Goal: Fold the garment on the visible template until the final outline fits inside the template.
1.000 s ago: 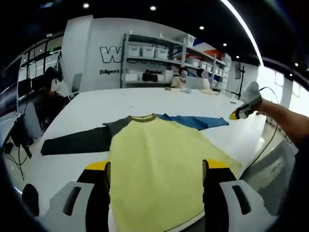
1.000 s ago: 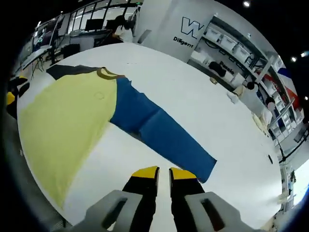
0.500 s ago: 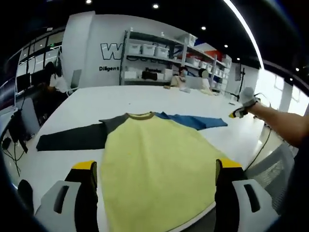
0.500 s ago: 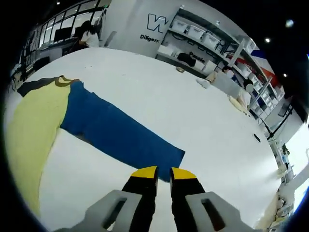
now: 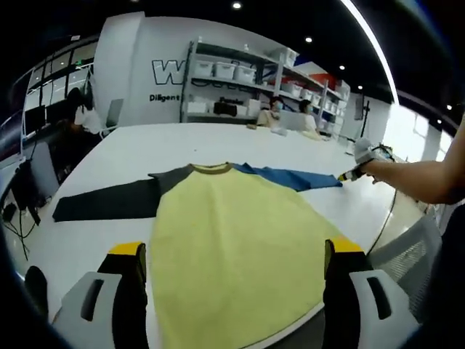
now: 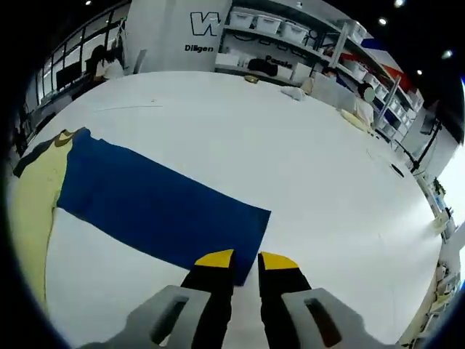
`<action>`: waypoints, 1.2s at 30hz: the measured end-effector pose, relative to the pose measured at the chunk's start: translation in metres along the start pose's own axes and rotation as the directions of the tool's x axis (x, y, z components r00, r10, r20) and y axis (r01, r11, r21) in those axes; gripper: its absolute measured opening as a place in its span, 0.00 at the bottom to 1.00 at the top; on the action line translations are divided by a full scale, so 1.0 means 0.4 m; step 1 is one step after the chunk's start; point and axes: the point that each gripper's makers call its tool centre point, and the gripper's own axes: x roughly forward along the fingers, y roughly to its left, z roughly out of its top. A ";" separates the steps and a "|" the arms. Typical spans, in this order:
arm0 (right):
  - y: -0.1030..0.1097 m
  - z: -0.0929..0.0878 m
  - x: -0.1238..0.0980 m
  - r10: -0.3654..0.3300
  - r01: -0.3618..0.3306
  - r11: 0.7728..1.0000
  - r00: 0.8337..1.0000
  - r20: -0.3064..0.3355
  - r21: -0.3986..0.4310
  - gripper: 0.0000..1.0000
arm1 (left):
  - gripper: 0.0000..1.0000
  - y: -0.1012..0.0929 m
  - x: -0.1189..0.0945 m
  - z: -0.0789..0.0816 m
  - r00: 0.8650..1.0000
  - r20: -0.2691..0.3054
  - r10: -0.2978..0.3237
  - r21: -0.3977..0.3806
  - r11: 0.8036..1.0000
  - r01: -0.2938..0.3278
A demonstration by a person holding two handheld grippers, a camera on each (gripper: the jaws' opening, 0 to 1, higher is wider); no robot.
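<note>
A long-sleeved garment (image 5: 232,233) lies flat on the white surface (image 6: 320,167), its yellow body reaching the near edge, its dark sleeve (image 5: 105,205) spread toward one side and its blue sleeve (image 6: 160,207) toward the other. The left gripper (image 5: 236,273) hangs above the hem, jaws wide. The right gripper (image 6: 245,260) sits at the blue cuff's edge, jaws narrow, nothing visibly between them.
</note>
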 end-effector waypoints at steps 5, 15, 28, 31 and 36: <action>0.000 -0.006 0.020 0.012 -0.012 0.999 1.000 -0.006 0.030 0.12 | 0.99 0.002 0.001 -0.007 1.000 -0.011 0.003 -0.003 1.000 -0.003; -0.001 0.005 0.035 0.024 -0.024 0.999 1.000 0.007 0.034 0.09 | 0.96 0.001 0.005 -0.018 0.999 -0.036 -0.003 -0.003 1.000 0.003; -0.002 0.007 0.037 0.015 -0.017 0.997 0.999 0.033 0.077 0.20 | 0.93 -0.003 0.005 -0.027 0.999 -0.050 -0.012 -0.003 1.000 0.012; -0.004 0.011 0.041 0.014 -0.020 0.990 0.999 0.041 0.137 0.20 | 0.92 -0.008 0.006 -0.031 0.998 -0.058 -0.021 0.003 1.000 0.021; -0.005 0.008 0.045 0.021 -0.030 0.981 0.999 0.048 0.193 0.19 | 0.90 -0.005 0.004 -0.031 0.998 -0.055 -0.018 -0.007 1.000 0.018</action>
